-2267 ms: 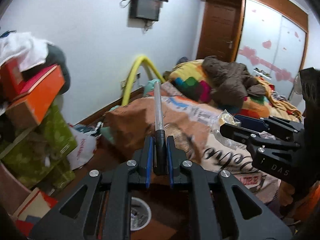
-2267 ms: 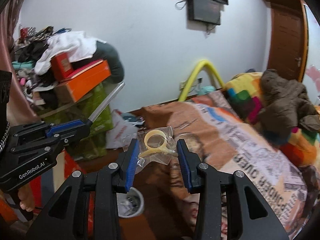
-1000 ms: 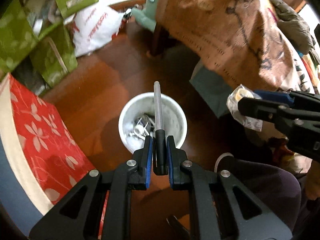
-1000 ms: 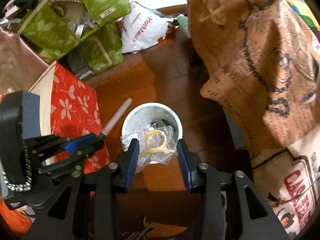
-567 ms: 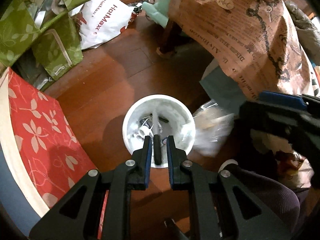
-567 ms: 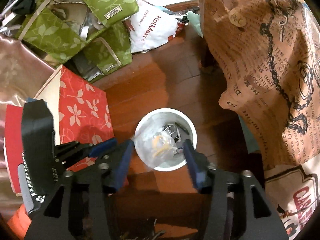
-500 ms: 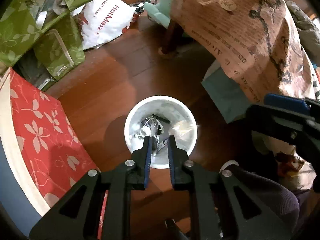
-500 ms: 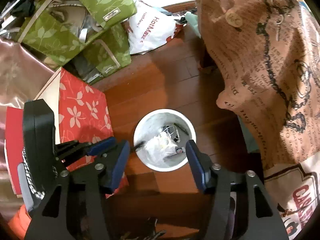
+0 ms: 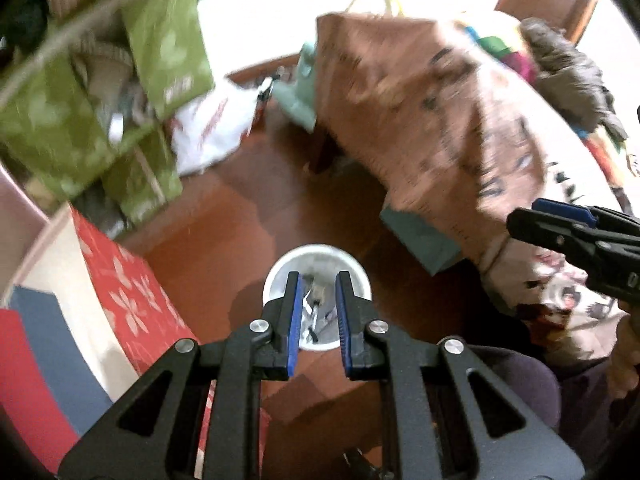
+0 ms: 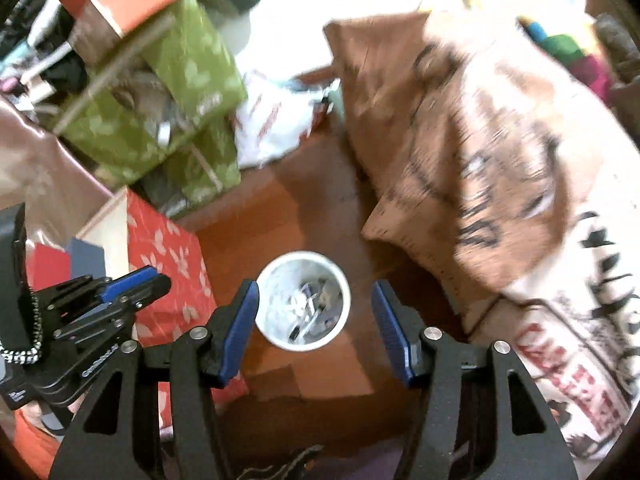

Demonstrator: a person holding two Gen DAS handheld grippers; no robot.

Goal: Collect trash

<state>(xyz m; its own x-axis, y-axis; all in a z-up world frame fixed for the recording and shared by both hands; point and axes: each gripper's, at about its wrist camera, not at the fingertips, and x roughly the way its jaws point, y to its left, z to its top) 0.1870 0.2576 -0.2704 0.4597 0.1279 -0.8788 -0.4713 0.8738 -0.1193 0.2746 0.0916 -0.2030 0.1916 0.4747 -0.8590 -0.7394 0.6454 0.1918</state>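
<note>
A small white bin [image 9: 362, 280] stands on the wooden floor, with several pieces of trash inside; it also shows in the right wrist view [image 10: 304, 302]. My left gripper [image 9: 316, 284] hangs above the bin, open and empty. My right gripper [image 10: 314, 294] is open wide and empty, also above the bin. The right gripper shows at the right edge of the left wrist view [image 9: 572, 232]. The left gripper shows at the left of the right wrist view [image 10: 132, 284].
A bed with a brown printed cover [image 10: 500, 152] stands to the right. A red flowered box [image 10: 168, 256] lies to the left of the bin. Green bags [image 10: 160, 120] and a white plastic bag [image 10: 272, 128] pile up at the back left.
The stick has dropped from my left gripper into the bin, and the left jaws have opened. The plastic packet has left my right gripper, which opened wide. Both grippers have tilted up.
</note>
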